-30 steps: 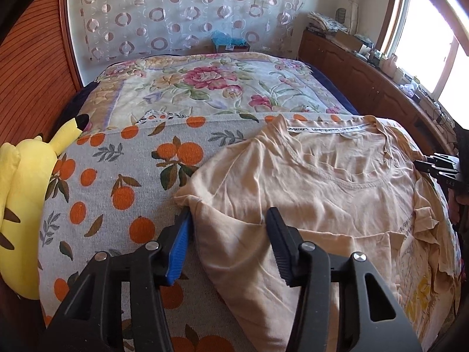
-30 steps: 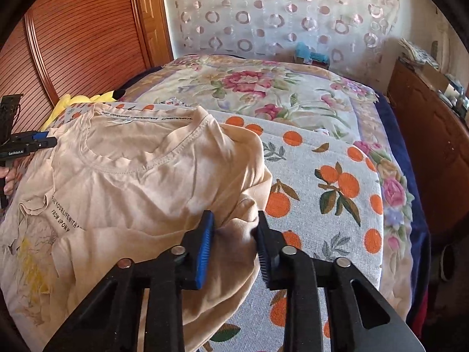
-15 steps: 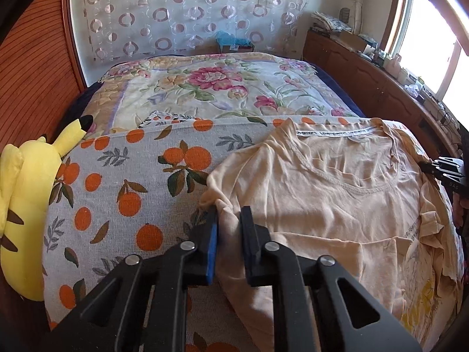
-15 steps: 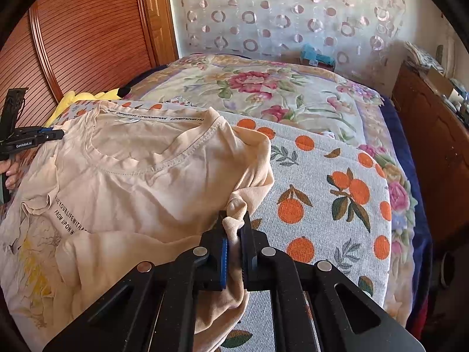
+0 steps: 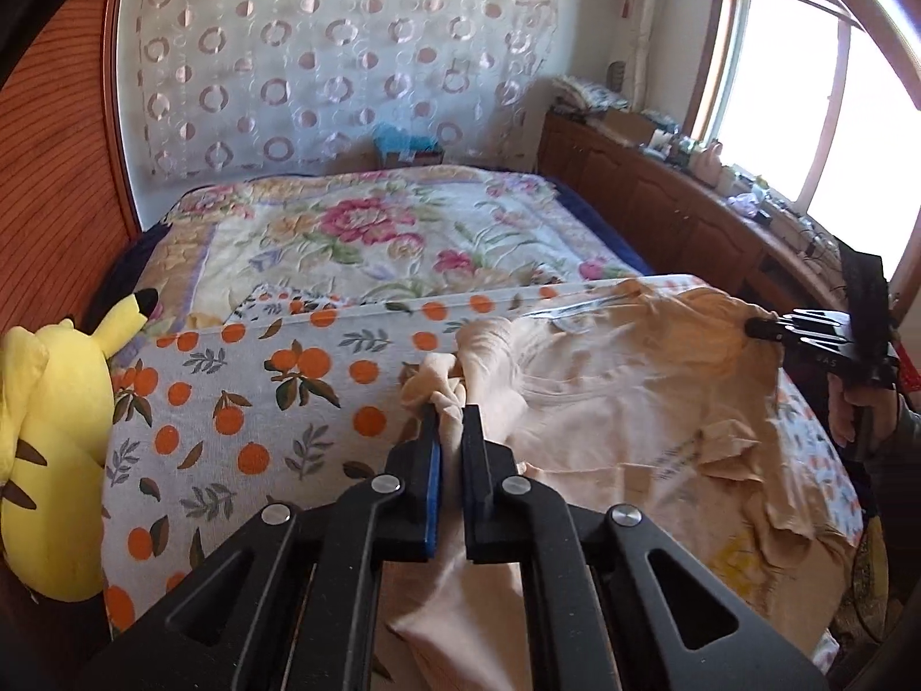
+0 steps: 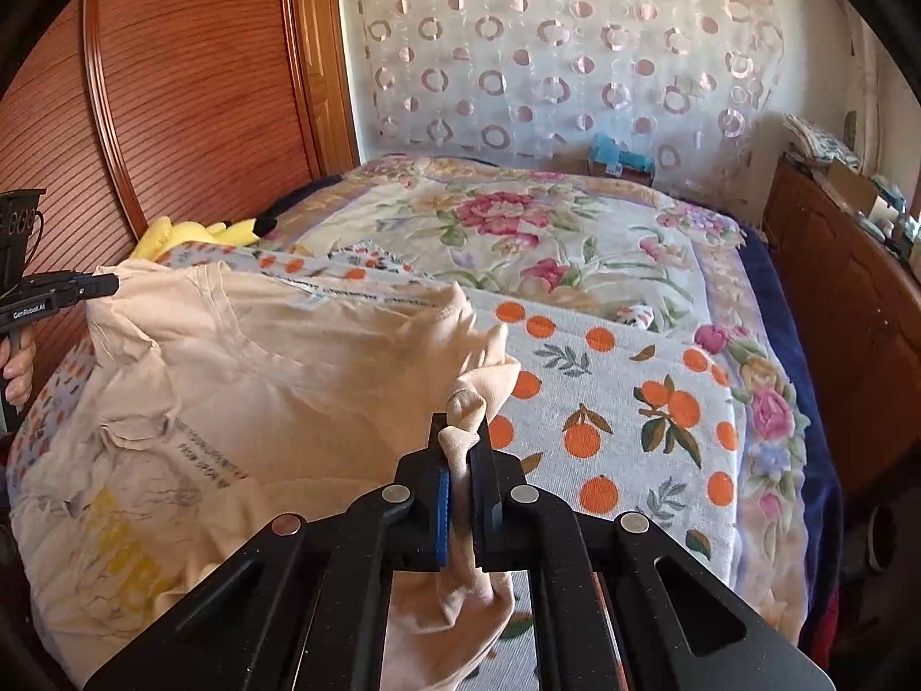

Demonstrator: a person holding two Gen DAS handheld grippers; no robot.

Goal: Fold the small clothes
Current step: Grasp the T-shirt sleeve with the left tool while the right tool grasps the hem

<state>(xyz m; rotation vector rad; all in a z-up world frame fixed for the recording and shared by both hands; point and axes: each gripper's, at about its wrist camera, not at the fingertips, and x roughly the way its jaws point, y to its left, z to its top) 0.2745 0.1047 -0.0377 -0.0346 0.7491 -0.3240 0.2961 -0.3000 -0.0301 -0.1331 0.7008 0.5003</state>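
A peach T-shirt [image 5: 633, 403] [image 6: 288, 374] with a yellow print lies on an orange-patterned blanket [image 5: 259, 403] [image 6: 633, 403], collar toward the far side. My left gripper [image 5: 451, 412] has its jaws closing tight on a bunched fold of the shirt's left edge, pads pressing the fabric. My right gripper [image 6: 460, 423] is shut on a bunch of the right edge. Both edges are raised off the bed and the cloth sags between them. Each view shows the other gripper at the side: the right gripper [image 5: 754, 328], the left gripper [image 6: 112, 283].
A yellow plush toy [image 5: 46, 432] [image 6: 190, 233] leans at the bed's left side by the wooden panel [image 6: 201, 86]. A floral quilt [image 5: 374, 230] covers the far half of the bed. A wooden cabinet [image 5: 662, 201] with clutter runs under the window.
Both grippers went from open around the shirt's side edges to shut on them, then rose. The shirt's edges lifted off the blanket and bunched up.
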